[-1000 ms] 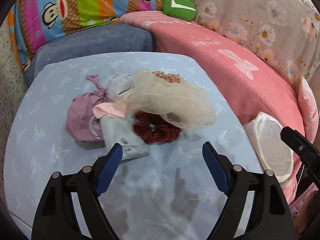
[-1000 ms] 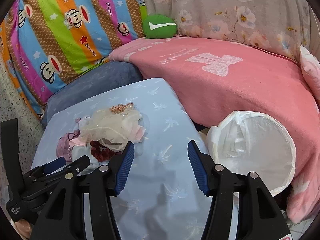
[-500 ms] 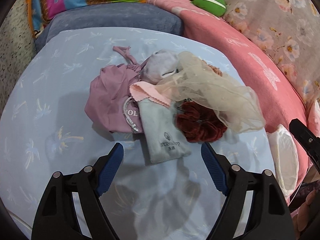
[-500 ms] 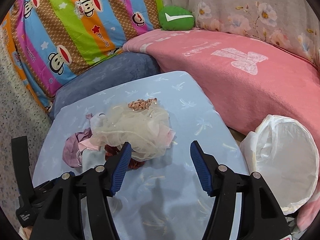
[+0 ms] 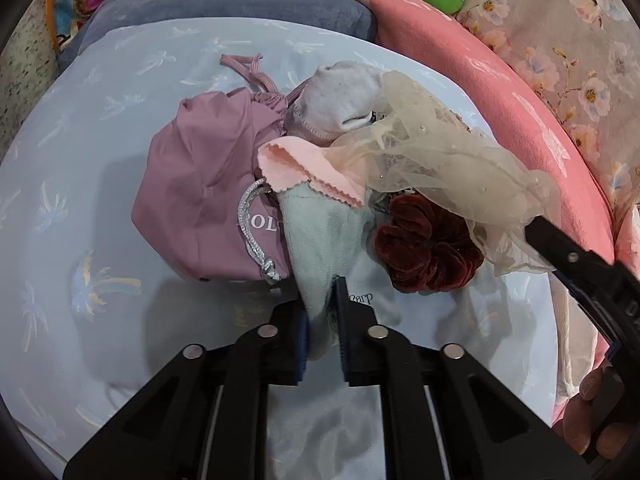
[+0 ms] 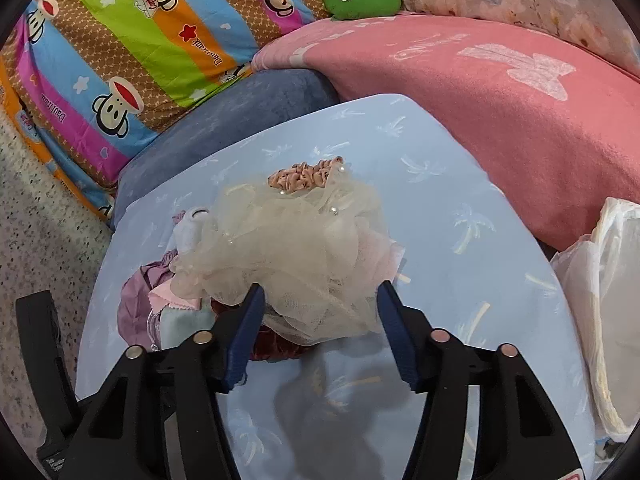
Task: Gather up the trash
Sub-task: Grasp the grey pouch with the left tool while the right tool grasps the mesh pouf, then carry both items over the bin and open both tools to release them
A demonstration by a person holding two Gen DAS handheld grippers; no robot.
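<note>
The mauve pouch shows part of a white word — "OLO" or close. The striped monkey pillow repeats "Dariank"-like script, hard to read. The pale grey pouch carries tiny illegible print.

pouch: pale grey-green, dark print
bag: mauve, white letters
scrunchie: dark red velvet
net: cream, see-through, pearl dots
cloth: peach-pink, zigzag edge
sock: pale lilac-grey
tablecloth: light blue, palm pattern
blanket: pink, white bow
cushion: bright stripes, monkey faces
finger pads: blue
</note>
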